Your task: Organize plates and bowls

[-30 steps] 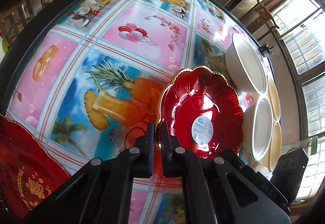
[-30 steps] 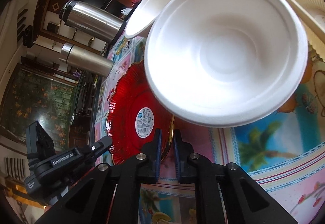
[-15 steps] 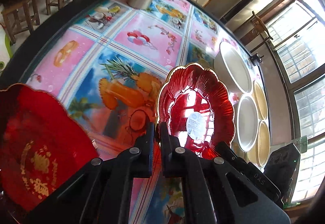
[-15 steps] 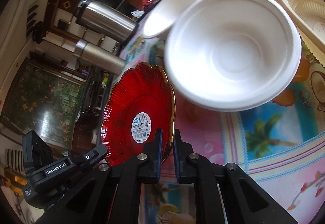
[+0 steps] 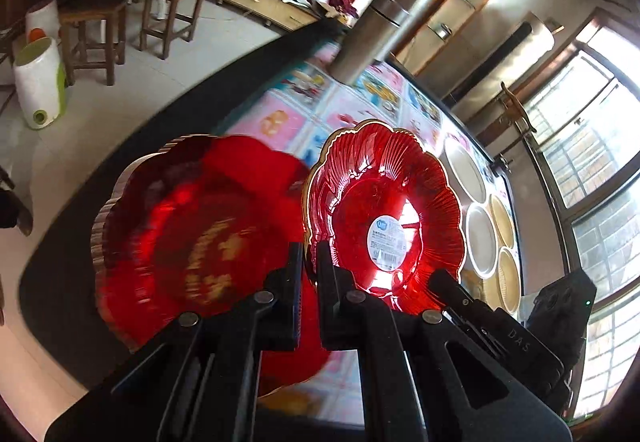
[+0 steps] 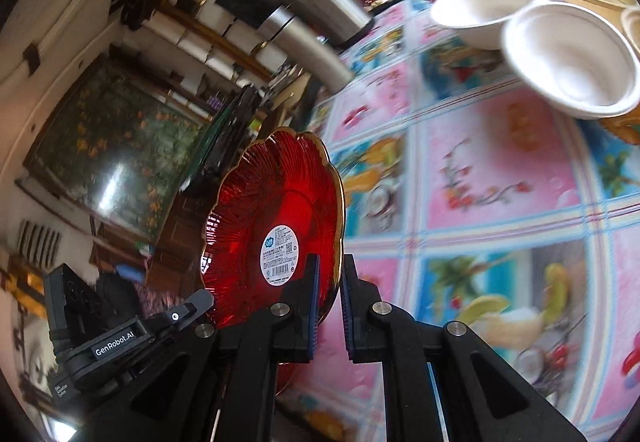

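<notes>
A red scalloped plate (image 5: pixel 384 209) with a white label is carried edge-on above the patterned worktop (image 6: pixel 500 201). The left claw (image 5: pixel 310 254) is clamped on its rim at 6 o'clock; the right claw (image 6: pixel 328 274) pinches the opposite rim. A stack of red plates (image 5: pixel 192 238) lies at 9 o'clock in the left view. To do this well, level the plate, centre it over the stack, lower gently, then release both claws together. White bowls (image 6: pixel 572 65) sit at 2 o'clock.
</notes>
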`<state>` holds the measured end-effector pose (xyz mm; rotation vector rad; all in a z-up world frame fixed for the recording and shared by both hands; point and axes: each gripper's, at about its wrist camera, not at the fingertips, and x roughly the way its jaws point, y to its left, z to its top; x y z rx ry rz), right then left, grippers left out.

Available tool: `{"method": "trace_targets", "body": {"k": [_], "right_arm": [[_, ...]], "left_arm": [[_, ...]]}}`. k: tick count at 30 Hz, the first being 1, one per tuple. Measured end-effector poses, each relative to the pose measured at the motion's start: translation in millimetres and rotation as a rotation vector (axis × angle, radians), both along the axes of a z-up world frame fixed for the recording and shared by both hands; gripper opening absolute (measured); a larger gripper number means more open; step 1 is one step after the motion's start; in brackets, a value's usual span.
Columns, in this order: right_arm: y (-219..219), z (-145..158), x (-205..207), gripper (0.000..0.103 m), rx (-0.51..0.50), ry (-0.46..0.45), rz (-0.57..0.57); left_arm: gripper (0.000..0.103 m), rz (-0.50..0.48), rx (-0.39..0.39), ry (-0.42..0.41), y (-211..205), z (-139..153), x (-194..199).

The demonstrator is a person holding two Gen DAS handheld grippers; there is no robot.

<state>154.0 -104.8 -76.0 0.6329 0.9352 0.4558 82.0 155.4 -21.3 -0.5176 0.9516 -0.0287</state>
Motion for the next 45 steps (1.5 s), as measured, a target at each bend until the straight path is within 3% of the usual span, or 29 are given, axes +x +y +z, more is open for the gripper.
{"method": "trace_targets", "body": {"k": [5, 10, 15, 21, 22, 27, 31, 34, 36, 38, 40, 41, 43, 45], "right_arm": [[60, -2, -17, 0.010, -0.086, 0.005, 0.090], [103, -11, -27, 0.010, -0.192, 0.014, 0.135], [118, -25, -24, 0.011, -0.261, 0.043, 0.126], [126, -25, -24, 0.016, -0.354, 0.024, 0.132], [127, -22, -25, 0.017, -0.375, 0.003, 0.126], [131, -3, -31, 0.044, -0.473, -0.107, 0.120], [135, 29, -48, 0.048, -0.583, -0.286, 0.173], [103, 54, -61, 0.058, -0.553, -0.401, 0.084], [72, 63, -70, 0.072, -0.510, -0.445, 0.012], [43, 64, -79, 0.074, -0.488, -0.444, -0.039], [14, 56, -84, 0.074, -0.477, -0.409, -0.059], [0, 51, -86, 0.074, -0.478, -0.387, -0.069], [-31, 39, -91, 0.074, -0.470, -0.337, -0.106], [-67, 32, -96, 0.074, -0.448, -0.294, -0.150]], "left_arm": [[0.005, 0.072, 0.066, 0.014, 38, -11, -26], [0.005, 0.105, 0.084, 0.072, 60, -33, -29], [0.006, 0.094, 0.108, 0.116, 62, -49, -20], [0.006, 0.094, 0.233, 0.113, 50, -45, -16], [0.006, 0.097, 0.257, 0.103, 50, -42, -18], [0.007, 0.154, 0.400, 0.051, 51, -22, -31], [0.007, 0.170, 0.379, 0.022, 56, -12, -40], [0.007, 0.155, 0.367, 0.001, 51, -3, -49], [0.007, 0.136, 0.351, -0.018, 41, 3, -52], [0.007, 0.105, 0.341, -0.040, 27, 8, -53], [0.014, 0.047, 0.339, -0.063, 1, 11, -50], [0.026, 0.022, 0.339, -0.071, -8, 13, -50], [0.059, -0.058, 0.340, -0.092, -37, 15, -49], [0.063, -0.156, 0.336, -0.114, -71, 15, -47]]}}
